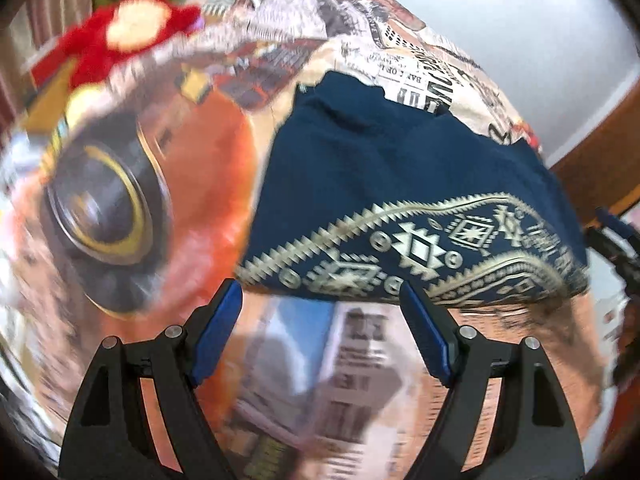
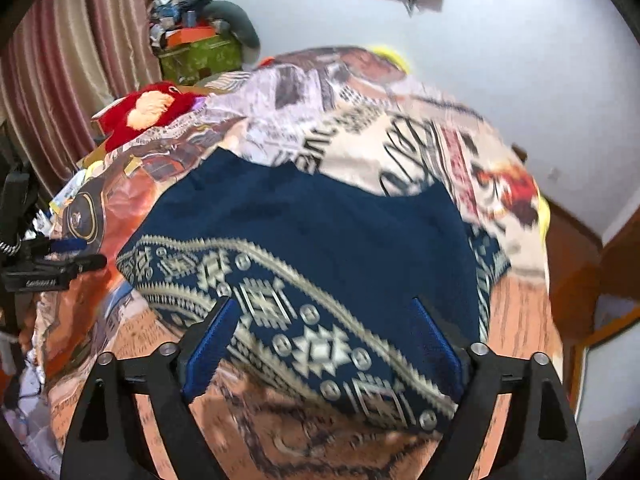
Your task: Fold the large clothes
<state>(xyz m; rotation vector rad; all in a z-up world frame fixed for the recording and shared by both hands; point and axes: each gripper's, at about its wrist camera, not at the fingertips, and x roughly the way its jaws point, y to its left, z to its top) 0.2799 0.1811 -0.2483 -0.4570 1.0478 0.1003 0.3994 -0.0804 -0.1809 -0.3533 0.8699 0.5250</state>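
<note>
Far to the left, by the striped curtain, a red plush toy lies at the edge of the bed. Behind it a green box holds a heap of odds and ends against the pale wall.

The left claw hangs over the bed cover, a busy sheet printed with pictures and newspaper words. Its two blue pads are wide apart and there is nothing between them. The near edge of the garment lies just past its tips.

The dark blue garment lies in the middle of the bed, folded into a broad flat shape. A cream zigzag and diamond band runs along the edge closest to the claws.

The right claw is above that patterned band. Its fingers are spread apart too, and the cloth seems to lie under them rather than be pinched, though the picture is blurry there.

On the right, a brown wooden frame stands beside the bed.
</note>
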